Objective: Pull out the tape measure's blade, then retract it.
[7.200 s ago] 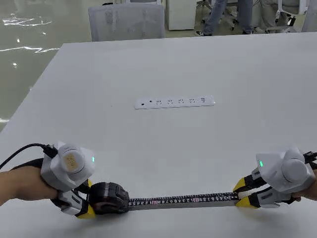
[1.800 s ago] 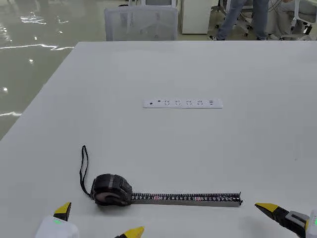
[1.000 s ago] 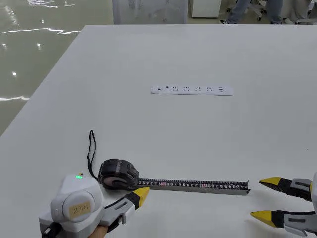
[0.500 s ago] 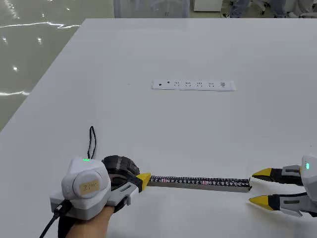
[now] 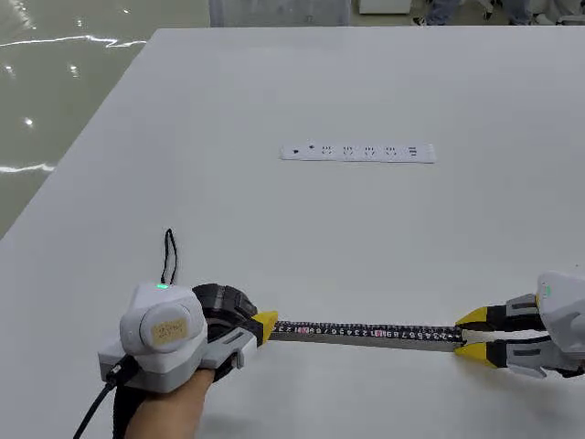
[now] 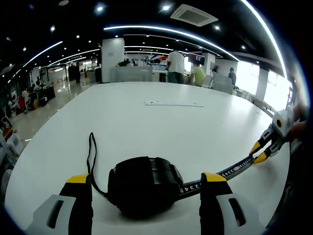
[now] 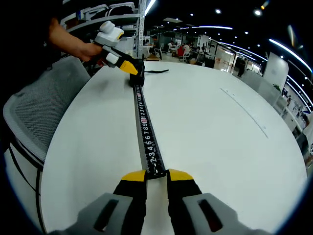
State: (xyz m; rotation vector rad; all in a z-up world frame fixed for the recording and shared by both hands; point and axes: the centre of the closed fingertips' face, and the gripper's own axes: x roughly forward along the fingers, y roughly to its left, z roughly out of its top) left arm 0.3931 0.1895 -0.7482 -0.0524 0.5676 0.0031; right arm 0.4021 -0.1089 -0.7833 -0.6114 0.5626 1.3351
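Head view: both grippers had returned to the tape measure (image 5: 311, 329) on the counter (image 5: 366, 229), the left gripper (image 5: 242, 322) at its case (image 5: 221, 302), the right gripper (image 5: 473, 334) at the end of the extended blade (image 5: 384, 332). Left gripper view: its jaws stood wide either side of the case, not clamping. Right gripper view: its jaws had narrowed onto the blade tip, so retraction likely came next

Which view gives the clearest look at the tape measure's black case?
The left gripper view: the case sits large and whole between the left gripper's spread jaws. In the head view that gripper partly hides it; in the right gripper view it is small, at the blade's far end.
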